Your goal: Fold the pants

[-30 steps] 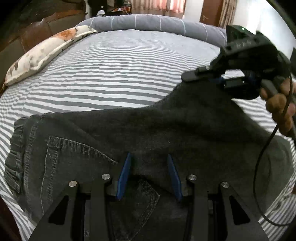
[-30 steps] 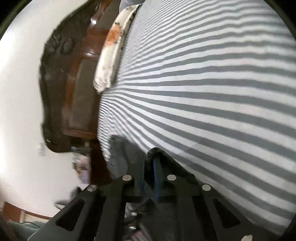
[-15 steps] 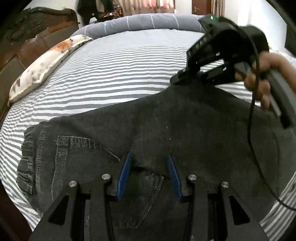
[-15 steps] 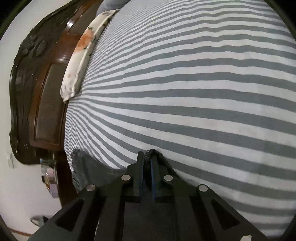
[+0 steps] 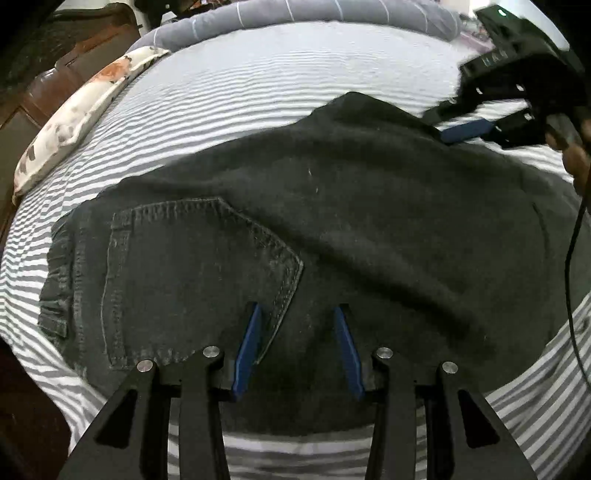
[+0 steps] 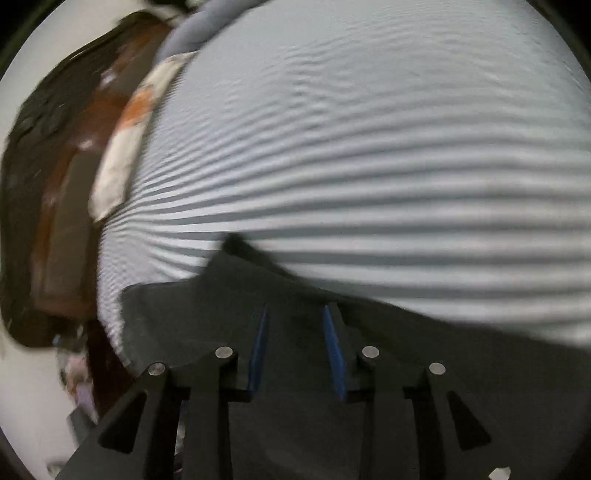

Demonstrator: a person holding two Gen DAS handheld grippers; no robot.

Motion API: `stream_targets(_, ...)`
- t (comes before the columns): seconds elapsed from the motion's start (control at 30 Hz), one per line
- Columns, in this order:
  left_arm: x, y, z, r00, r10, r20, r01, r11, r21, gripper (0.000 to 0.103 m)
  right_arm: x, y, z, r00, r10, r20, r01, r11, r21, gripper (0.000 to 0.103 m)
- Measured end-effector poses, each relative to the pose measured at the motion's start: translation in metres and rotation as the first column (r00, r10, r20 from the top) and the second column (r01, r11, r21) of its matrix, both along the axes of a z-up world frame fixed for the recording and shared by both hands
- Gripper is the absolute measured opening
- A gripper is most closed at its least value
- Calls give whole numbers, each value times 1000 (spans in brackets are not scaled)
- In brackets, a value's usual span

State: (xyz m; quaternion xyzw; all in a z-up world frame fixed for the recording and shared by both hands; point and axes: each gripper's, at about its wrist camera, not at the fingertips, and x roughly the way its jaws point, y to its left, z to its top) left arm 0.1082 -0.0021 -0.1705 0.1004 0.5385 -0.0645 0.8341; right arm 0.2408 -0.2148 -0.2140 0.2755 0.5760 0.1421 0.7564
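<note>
Two wrist views take in one bed. In the left wrist view, going from the left: a dark wooden headboard [image 5: 55, 81] sits at 10 o'clock, with a floral pillow [image 5: 81, 114] lying just beside it on the grey-and-white striped bedsheet [image 5: 258, 92]. A rolled grey blanket [image 5: 295, 14] runs along the far edge at 12 o'clock. The pants [image 5: 332, 221], dark denim, lie across the sheet through the middle of the frame, waistband at 9 o'clock, one back pocket [image 5: 192, 273] showing, and a leg folded over the seat towards 2 o'clock. The left gripper [image 5: 297, 314] hangs at 6 o'clock over the seat of the pants, its blue pads spread with nothing pinched between them. At 2 o'clock the right gripper [image 5: 454, 125] is blurred, a hand [image 5: 576, 155] around its grip at 3 o'clock and a black cable [image 5: 572, 258] trailing down.

In the right wrist view, the headboard [image 6: 55, 221] and pillow [image 6: 122, 155] stand at 9 and 10 o'clock, and striped sheet [image 6: 369, 147] fills the upper frame. The right gripper [image 6: 295, 314], at 6 o'clock, has just been opening its jaws; its pads stand apart over the dark fabric [image 6: 258, 280], gripping nothing.
</note>
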Motion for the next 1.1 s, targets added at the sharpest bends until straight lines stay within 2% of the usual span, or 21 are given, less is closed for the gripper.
stream_targets(0.07, -6, -2, -4, 1000, 4, -10, -4, 1000, 29, 43, -8, -21, -4, 996, -92, 2, 92, 994, 57, 25)
stream_targets(0.17, -17, -8, -8, 1000, -1, -13, 2, 996, 88, 43, -27, -46, 4, 984, -178, 24, 174, 979, 106, 32)
stream_targets(0.37, -25, -9, -7, 1000, 11, -8, -10, 993, 114, 43, -99, -110, 37, 969, -220, 116, 210, 974, 89, 43)
stream_targets(0.47, -29, -7, 4, 999, 25, 32, -27, 997, 75, 43, -152, -164, 39, 947, -300, 112, 288, 951, 108, 44)
stream_targets(0.53, -33, -5, 23, 994, 26, 104, -30, 999, 29, 43, -182, -195, 35, 931, -349, 103, 340, 935, 100, 44)
stream_targets(0.63, -41, -15, 47, 981, -7, 192, 5, 1000, 12, 43, -234, -243, 26, 889, -451, 71, 441, 888, 129, 44)
stream_targets(0.7, -45, -25, 57, 976, -38, 216, 40, 999, -4, 43, -258, -261, 16, 865, -501, 40, 488, 857, 165, 44)
stream_targets(0.77, -50, -42, 63, 972, -72, 222, 79, 997, -20, 43, -280, -272, 3, 842, -539, 5, 528, 827, 193, 44)
stream_targets(0.87, -50, -64, 63, 970, -119, 214, 127, 992, -23, 44, -300, -273, -18, 826, -562, -51, 557, 798, 228, 44)
stream_targets(1.0, -53, -101, 53, 960, -203, 194, 206, 979, 7, 44, -303, -266, -44, 819, -562, -117, 569, 769, 292, 44)
stream_targets(1.1, -56, -122, 44, 957, -237, 170, 240, 971, 4, 44, -298, -261, -56, 813, -564, -141, 578, 757, 303, 44)
